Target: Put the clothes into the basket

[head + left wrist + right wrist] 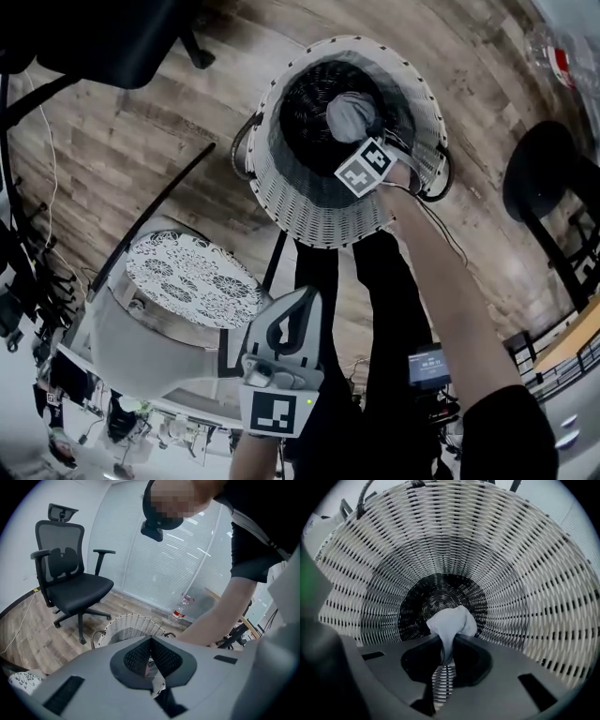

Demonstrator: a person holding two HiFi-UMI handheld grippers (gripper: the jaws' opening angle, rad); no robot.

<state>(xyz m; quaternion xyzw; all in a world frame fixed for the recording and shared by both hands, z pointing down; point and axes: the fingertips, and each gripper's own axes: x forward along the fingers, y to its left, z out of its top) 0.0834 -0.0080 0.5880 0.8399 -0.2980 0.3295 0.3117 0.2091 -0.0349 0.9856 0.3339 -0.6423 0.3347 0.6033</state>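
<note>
Right gripper [449,640] points down inside basket [525,573], jaws clamped on grey cloth [452,620]; cloth sits within the basket walls, over its dark bottom; left gripper [151,641] on near side, outside basket, jaws together, nothing between; chair [70,588] far left.

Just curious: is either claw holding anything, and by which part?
The right gripper pinches a pale grey cloth by a bunched fold; the left gripper holds nothing.
</note>
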